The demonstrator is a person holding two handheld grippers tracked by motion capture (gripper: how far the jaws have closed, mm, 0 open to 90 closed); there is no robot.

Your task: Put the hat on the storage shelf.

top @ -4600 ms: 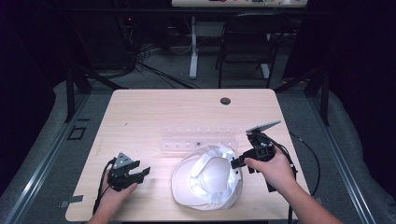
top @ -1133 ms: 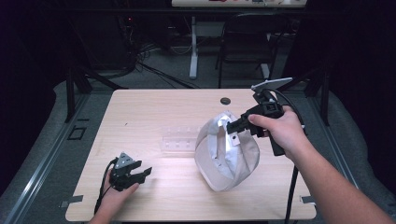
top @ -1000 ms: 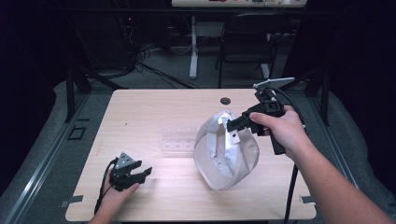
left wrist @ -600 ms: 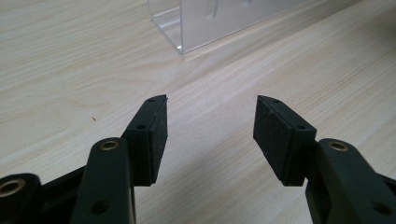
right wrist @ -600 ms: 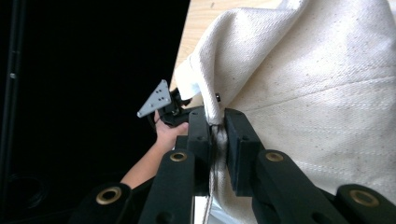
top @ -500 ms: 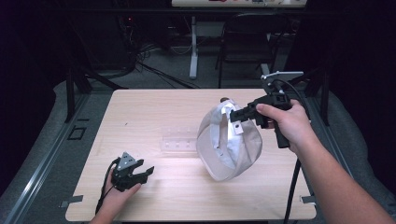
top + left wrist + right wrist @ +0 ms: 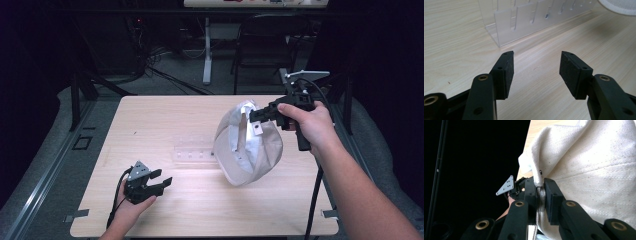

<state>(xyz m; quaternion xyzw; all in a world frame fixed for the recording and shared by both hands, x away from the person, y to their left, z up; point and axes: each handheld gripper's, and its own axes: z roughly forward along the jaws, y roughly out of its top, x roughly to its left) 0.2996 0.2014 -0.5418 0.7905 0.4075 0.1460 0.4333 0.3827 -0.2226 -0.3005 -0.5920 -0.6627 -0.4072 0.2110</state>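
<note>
A cream-white cloth cap point(image 7: 248, 150) hangs above the right half of the table, its crown drooping down. My right gripper point(image 7: 256, 114) is shut on the cap's rim, held up near the table's far right. In the right gripper view the black jaws pinch a fold of the cap point(image 7: 584, 167) tight at the right gripper point(image 7: 540, 192). My left gripper point(image 7: 162, 181) rests low at the table's front left, open, with nothing between its fingers. In the left gripper view the left gripper point(image 7: 536, 67) points along the bare wood toward a clear plastic rack point(image 7: 529, 20).
The clear plastic rack point(image 7: 194, 152) lies at the table's middle, just left of the cap. The wooden table point(image 7: 150, 125) has a small dark hole near its far edge. Dark floor, a chair point(image 7: 270, 45) and cables lie beyond.
My right gripper has lifted the cap off the table and carried it up and toward the far right. The left gripper has hardly moved.
</note>
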